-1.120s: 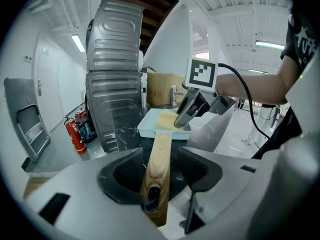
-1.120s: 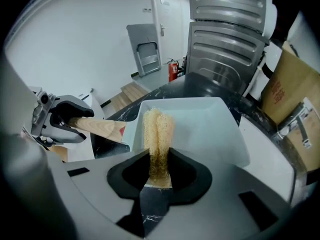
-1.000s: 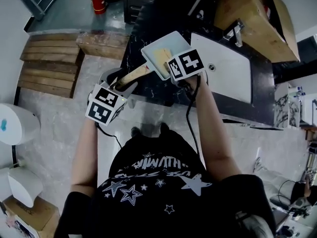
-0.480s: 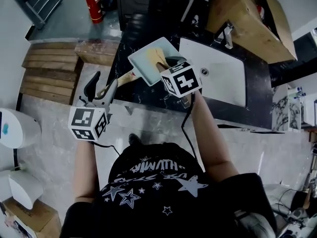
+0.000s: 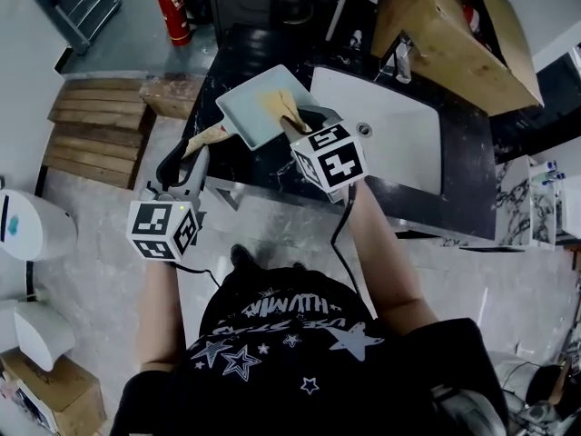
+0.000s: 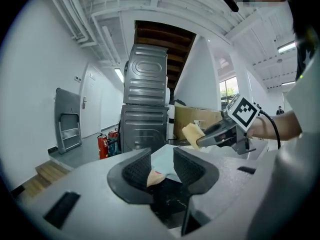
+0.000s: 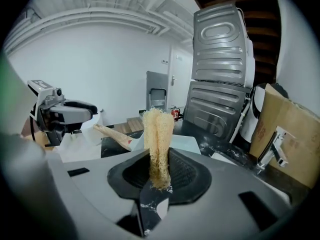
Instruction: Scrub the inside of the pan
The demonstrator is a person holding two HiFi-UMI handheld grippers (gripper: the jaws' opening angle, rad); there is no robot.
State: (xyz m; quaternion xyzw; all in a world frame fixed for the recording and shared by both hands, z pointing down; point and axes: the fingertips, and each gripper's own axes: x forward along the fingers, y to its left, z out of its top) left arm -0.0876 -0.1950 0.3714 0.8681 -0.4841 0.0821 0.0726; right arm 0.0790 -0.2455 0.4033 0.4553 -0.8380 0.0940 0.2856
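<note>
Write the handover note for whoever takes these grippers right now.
Left hand-held gripper: open. Its jaws have just been closing; the handle end shows in the gap, pads not on it.
Right hand-held gripper: shut on the loofah, held above the pan.
The pan sits on the black counter, beside the sink.
Done: cannot tell whether it is scrubbed.
Left: probably grip the handle, scrub the inside.

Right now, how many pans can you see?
1. The square pale pan lies on the dark counter, left of the white sink, its wooden handle over the counter's front edge. The brown box behind could hide others.
</note>
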